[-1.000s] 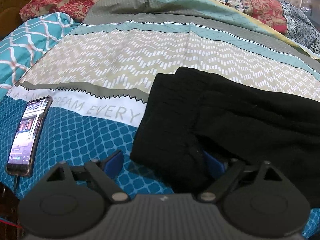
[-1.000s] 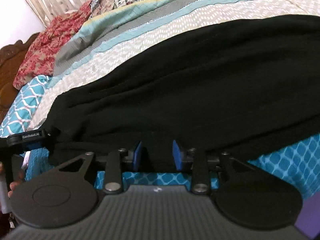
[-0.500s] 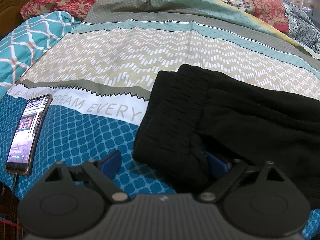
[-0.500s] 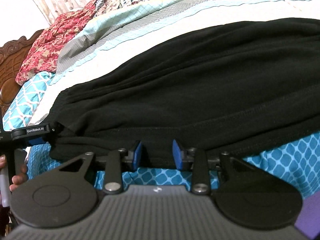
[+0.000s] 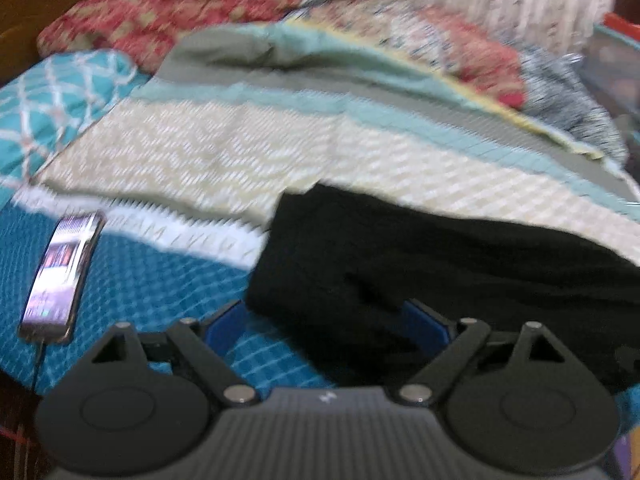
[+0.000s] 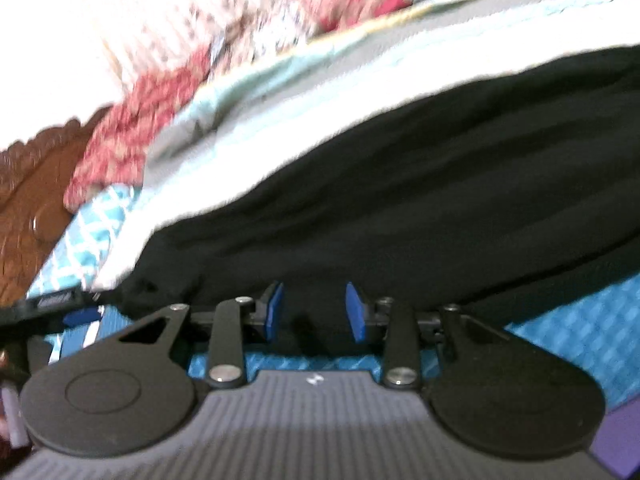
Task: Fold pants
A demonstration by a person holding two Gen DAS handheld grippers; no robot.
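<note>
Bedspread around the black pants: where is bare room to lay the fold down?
Free: the beige zigzag band beyond the black pants, up to the grey-teal stripes before the red floral bedding. Also free: the blue patch between phone and pants. Crowded: the near edge, where both sets of jaws meet the pants, and the phone's side.

Both units match: left claw (image 5: 332,320) and right claw (image 6: 315,312) have blue pads on black linkage arms with silver pivot screws. Ribbed grey housing between two round black discs, small white logo at centre.
</note>
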